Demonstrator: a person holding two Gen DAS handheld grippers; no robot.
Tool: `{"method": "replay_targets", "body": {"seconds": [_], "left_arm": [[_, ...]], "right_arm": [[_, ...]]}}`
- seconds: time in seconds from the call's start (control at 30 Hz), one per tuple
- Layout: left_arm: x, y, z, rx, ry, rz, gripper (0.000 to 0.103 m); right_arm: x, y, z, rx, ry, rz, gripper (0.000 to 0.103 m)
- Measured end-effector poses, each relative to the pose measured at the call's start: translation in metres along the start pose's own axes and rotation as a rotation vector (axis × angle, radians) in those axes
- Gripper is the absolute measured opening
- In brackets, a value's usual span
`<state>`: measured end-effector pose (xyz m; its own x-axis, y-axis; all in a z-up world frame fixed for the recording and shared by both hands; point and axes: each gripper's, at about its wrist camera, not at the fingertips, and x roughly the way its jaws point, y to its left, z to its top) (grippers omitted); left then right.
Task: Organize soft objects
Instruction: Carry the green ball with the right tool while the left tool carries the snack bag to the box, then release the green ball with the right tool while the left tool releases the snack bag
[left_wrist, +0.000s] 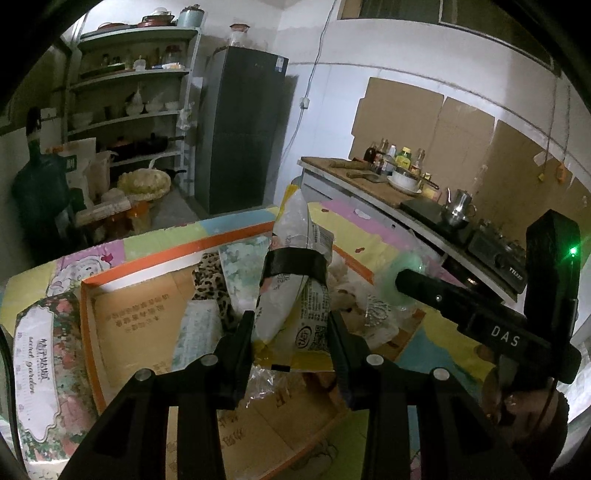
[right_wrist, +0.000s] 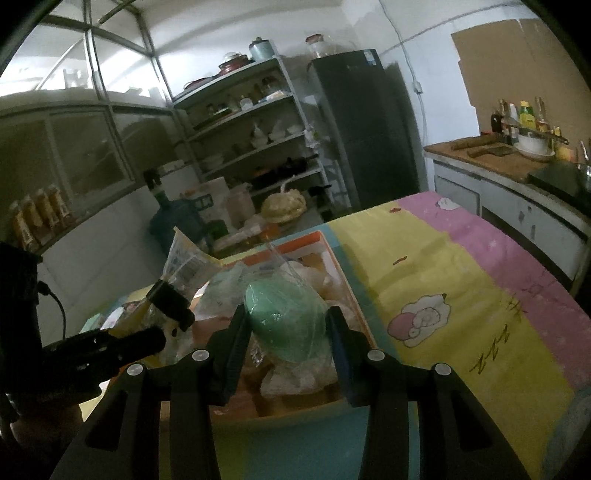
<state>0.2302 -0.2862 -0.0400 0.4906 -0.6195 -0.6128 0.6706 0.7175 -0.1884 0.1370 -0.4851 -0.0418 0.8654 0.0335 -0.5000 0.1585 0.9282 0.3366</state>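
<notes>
While left tongs (left_wrist: 291, 325) clamp packet (left_wrist: 295, 295), right tongs (right_wrist: 288, 325) clamp sponge (right_wrist: 286, 317).

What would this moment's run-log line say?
left hand-held gripper: shut on white packet | right hand-held gripper: shut on green item | both over orange-rimmed box

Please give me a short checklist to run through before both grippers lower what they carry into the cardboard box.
1. Left gripper clamps the printed plastic packet: ok.
2. Right gripper clamps the green item in clear wrap: ok.
3. Both loads hang over the cardboard box: ok.
4. Bare box floor free for the packet: ok, on the left side.
5. Room under the green item: not ok, wrapped things are piled there.
6. Grip firmness on the slippery wrap: cannot tell.
</notes>
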Motion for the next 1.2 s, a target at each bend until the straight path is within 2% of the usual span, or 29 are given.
{"method": "replay_targets", "body": {"seconds": [0.5,0.77,1.03,1.2], "left_arm": [[0.025,0.003,-0.003,-0.009,0.044,0.018,0.038],[0.029,0.004,-0.003,-0.007,0.042,0.016,0.039],[0.027,0.009,-0.002,-0.05,0.03,-0.016,0.041],[0.024,0.009,-0.002,-0.045,0.019,-0.006,0.044]], "right_arm": [[0.025,-0.009,-0.005,0.018,0.063,-0.002,0.043],[0.03,-0.011,-0.006,0.026,0.076,0.002,0.044],[0.03,-0.012,-0.006,0.028,0.074,0.005,0.049],[0.031,-0.011,-0.006,0.028,0.071,0.005,0.058]]}}
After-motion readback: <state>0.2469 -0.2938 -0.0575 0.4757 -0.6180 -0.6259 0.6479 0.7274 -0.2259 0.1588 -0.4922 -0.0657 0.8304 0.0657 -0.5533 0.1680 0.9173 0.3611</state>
